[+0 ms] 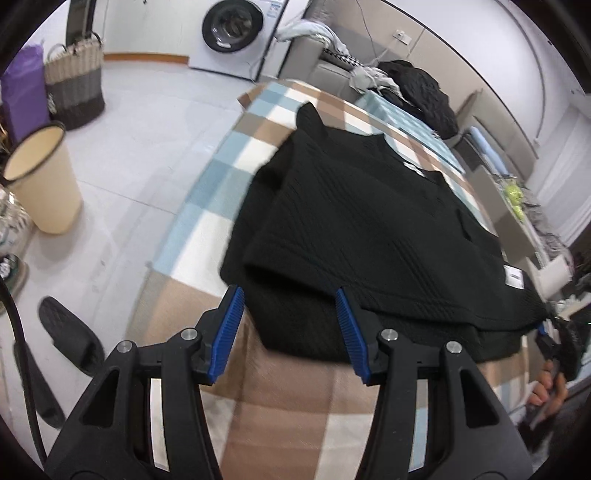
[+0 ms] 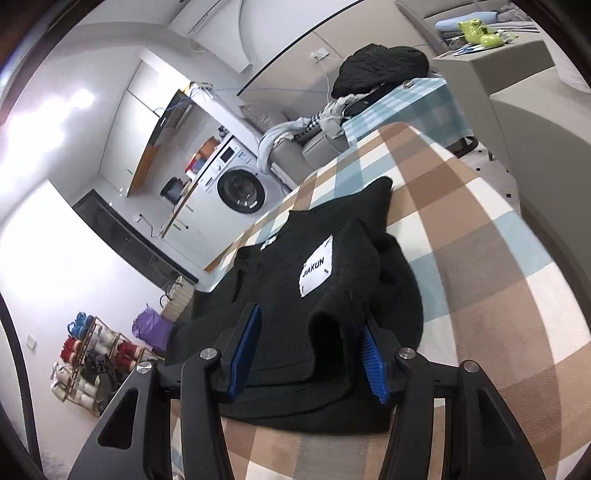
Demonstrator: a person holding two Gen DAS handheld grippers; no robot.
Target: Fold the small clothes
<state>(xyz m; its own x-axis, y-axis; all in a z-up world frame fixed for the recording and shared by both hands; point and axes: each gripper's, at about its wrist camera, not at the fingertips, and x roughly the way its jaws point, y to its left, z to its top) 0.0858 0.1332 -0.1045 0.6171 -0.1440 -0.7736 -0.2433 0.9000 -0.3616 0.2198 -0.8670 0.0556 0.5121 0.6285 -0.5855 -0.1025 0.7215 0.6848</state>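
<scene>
A black knit garment (image 1: 354, 229) with a white label lies partly folded on the checked cloth of the table (image 1: 280, 406). My left gripper (image 1: 290, 299) is open, its blue pads on either side of the near folded hem, just above the cloth. In the right wrist view the same garment (image 2: 295, 295) shows its white label. My right gripper (image 2: 314, 343) is open with a raised fold of the garment between its pads. The right gripper and the hand holding it show at the right edge of the left wrist view (image 1: 554, 343).
A beige bin (image 1: 40, 177), a woven basket (image 1: 74, 85) and a washing machine (image 1: 236, 33) stand on the floor to the left. A pile of dark clothes (image 1: 421, 92) lies at the far end of the table. A shoe rack (image 2: 92, 358) stands by the wall.
</scene>
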